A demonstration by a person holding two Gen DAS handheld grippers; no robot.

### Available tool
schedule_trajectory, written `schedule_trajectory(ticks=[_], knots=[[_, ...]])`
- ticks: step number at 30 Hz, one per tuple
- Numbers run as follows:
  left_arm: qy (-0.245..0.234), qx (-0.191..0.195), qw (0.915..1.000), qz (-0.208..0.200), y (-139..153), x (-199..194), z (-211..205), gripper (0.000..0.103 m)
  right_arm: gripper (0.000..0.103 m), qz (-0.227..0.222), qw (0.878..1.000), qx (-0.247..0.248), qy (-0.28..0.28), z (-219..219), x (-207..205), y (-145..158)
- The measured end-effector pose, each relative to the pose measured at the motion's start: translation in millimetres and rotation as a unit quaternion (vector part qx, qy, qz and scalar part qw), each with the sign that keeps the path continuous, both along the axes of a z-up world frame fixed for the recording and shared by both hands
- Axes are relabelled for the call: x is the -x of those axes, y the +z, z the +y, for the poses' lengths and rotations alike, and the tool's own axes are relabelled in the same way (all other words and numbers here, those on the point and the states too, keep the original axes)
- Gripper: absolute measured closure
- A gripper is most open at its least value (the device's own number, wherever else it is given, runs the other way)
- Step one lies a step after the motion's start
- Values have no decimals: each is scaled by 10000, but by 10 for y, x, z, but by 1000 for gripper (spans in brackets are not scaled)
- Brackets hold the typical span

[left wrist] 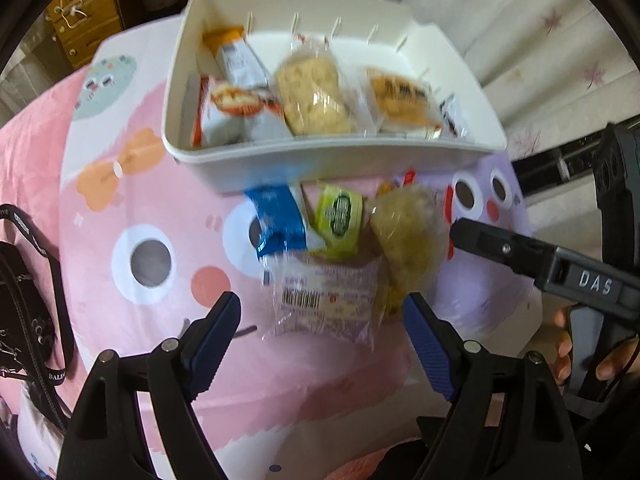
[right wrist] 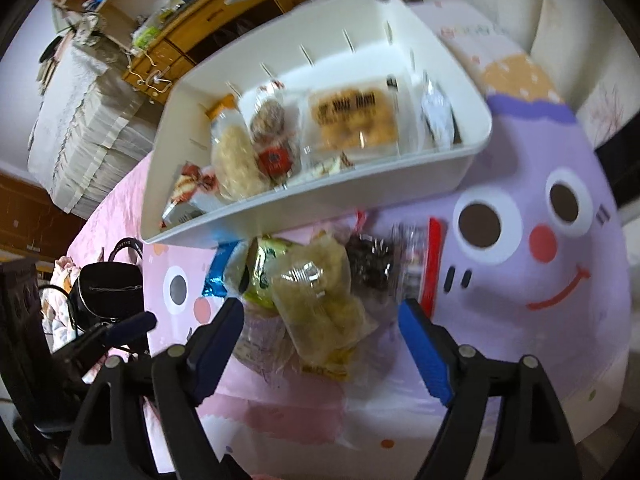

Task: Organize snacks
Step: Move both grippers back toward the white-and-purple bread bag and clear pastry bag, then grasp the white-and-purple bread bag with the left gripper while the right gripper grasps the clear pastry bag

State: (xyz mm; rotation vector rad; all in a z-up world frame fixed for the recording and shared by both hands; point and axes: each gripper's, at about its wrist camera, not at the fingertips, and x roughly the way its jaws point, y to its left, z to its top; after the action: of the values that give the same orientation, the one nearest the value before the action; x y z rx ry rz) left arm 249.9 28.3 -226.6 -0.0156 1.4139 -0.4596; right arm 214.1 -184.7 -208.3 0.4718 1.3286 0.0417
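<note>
Both grippers are held with jaws spread, gripping nothing: the left gripper (left wrist: 322, 320) above a clear barcoded packet (left wrist: 324, 300), the right gripper (right wrist: 320, 320) above a pale yellowish snack (right wrist: 320, 304), seemingly untouched. Behind this loose pile on the cartoon cloth (right wrist: 560, 264), a white bin (left wrist: 320, 160) is seen part-filled with snacks.

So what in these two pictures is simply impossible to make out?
- Print on the clear barcode-labelled packet: left wrist view, motion blur smears it.
- Snack under the pale yellow puffed-snack bag: right wrist view, the bag covers it.
- Near part of the white plastic bin floor: left wrist view, hidden behind its own front wall.
- Black handbag: left wrist view, cut off by the picture's edge.
- Dark crinkly packet: right wrist view, too blurred to identify.
</note>
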Motion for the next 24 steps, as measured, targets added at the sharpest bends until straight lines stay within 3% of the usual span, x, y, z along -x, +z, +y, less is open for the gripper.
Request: schedule_trajectory(ticks=[9,24], knots=[[-166,-205,9972,695,-415,7,-104,18,21,581,9981,-206,-65,103,-84,-340],[-10,-276,9931,1142,-801,-136,-217,18,21,931,9956,-97,-16,223,-352,-573]])
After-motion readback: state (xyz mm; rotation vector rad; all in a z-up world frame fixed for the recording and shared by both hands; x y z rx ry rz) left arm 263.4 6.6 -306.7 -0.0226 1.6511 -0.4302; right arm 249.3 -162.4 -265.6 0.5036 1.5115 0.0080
